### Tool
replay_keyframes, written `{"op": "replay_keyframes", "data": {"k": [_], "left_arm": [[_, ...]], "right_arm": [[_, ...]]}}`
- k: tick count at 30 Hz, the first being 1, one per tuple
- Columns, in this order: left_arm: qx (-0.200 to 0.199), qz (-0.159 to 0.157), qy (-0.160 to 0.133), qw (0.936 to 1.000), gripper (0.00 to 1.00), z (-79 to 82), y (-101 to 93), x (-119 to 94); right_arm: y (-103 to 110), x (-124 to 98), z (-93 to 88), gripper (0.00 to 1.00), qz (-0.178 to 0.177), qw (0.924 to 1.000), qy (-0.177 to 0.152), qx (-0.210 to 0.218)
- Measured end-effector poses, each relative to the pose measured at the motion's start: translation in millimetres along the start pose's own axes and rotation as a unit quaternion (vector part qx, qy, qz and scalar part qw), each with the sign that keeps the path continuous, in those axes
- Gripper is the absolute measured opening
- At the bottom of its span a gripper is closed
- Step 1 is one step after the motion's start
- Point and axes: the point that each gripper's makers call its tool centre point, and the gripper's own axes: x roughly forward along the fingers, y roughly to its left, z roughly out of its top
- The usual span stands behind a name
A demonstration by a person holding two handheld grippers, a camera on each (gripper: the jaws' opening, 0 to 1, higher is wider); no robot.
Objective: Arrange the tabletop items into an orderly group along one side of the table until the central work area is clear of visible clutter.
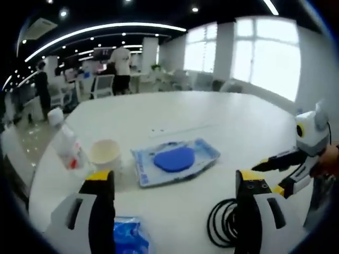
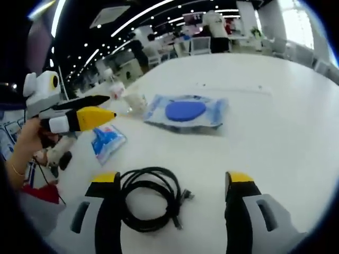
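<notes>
Coiled black cable (image 2: 150, 198) between spread right hand-held gripper (image 2: 172, 185) jaws; left hand-held gripper (image 1: 175, 182) likewise spread.

Office background lying beyond the white table (image 1: 222, 132): person in white shirt (image 1: 122, 66) standing at far desks, another person in dark clothes (image 1: 41, 87) standing far left. White chairs (image 1: 103, 84) sitting near them. Bright windows (image 1: 265, 53) glowing far right. Curved ceiling light strips (image 1: 100, 29) running overhead.
</notes>
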Motion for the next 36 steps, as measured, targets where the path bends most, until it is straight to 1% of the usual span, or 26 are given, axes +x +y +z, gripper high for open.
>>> {"op": "replay_keyframes", "data": {"k": [3, 7, 9, 10, 12, 14, 17, 22, 24, 25, 26, 28, 29, 31, 32, 33, 36], "left_arm": [[0.001, -0.006, -0.001, 1.0, 0.99, 0.9, -2.1, -7], [0.009, -0.009, 0.006, 0.9999, 0.99, -1.3, -4.0, -14], [0.001, -0.019, 0.002, 0.9998, 0.99, -0.4, -7.6, -17], [0.0, -0.025, 0.004, 0.9997, 0.99, -0.8, -10.1, -20], [0.005, -0.031, 0.0, 0.9995, 0.99, 1.4, -13.2, -24], [0.004, -0.032, -0.001, 0.9995, 0.99, 3.1, -13.3, -29], [0.006, -0.036, -0.004, 0.9993, 0.99, 5.5, -14.9, -35], [0.025, -0.04, 0.009, 0.9988, 0.99, 1.1, -17.4, -44], [0.044, -0.034, 0.022, 0.9982, 0.99, -4.7, -15.8, -47], [0.052, -0.028, 0.029, 0.9978, 0.99, -8.6, -14.5, -49], [0.052, -0.028, 0.029, 0.9979, 0.99, -10.0, -14.7, -50], [0.051, -0.031, 0.035, 0.9976, 0.99, -13.9, -15.2, -53], [0.046, -0.029, 0.034, 0.9979, 0.99, -15.0, -14.6, -55], [0.046, -0.024, 0.034, 0.9981, 0.99, -16.0, -12.3, -59], [0.049, -0.014, 0.032, 0.9982, 0.99, -15.9, -7.6, -61], [0.052, -0.008, 0.033, 0.9981, 0.99, -16.7, -4.6, -62], [0.053, -0.007, 0.04, 0.9978, 0.99, -18.9, 0.4, -67]], "right_arm": [[0, 0, -10.3, 0.79, -0.002, 0.9999, 0.015, 0.004], [0, 0, -23.3, 0.78, -0.006, 0.9993, 0.036, 0.002], [0, 0, -28.1, 0.78, -0.01, 0.9991, 0.04, 0.003], [-3, 1, -30.5, 0.77, -0.017, 0.999, 0.041, 0.002], [-6, 3, -34.3, 0.75, -0.022, 0.9988, 0.044, 0.003], [-7, 4, -37.8, 0.73, -0.026, 0.9986, 0.045, 0.012], [-6, 5, -42.2, 0.7, -0.029, 0.9985, 0.046, 0.008], [-1, 7, -45.6, 0.63, -0.03, 0.9985, 0.045, 0.01], [1, 9, -46.9, 0.59, -0.033, 0.9983, 0.047, 0.005], [1, 10, -47.3, 0.55, -0.036, 0.9982, 0.047, 0.006], [1, 10, -47.9, 0.52, -0.041, 0.9979, 0.049, 0.013], [2, 11, -48.2, 0.46, -0.041, 0.9977, 0.05, 0.019], [2, 14, -47.7, 0.45, -0.044, 0.9976, 0.048, 0.022], [2, 15, -50.7, 0.45, -0.053, 0.9968, 0.059, 0.013], [-1, 15, -48.8, 0.44, -0.063, 0.9965, 0.053, 0.007], [-1, 15, -50.2, 0.42, -0.065, 0.9962, 0.057, 0.01], [-1, 16, -49.1, 0.37, -0.066, 0.9961, 0.055, 0.019]]}}
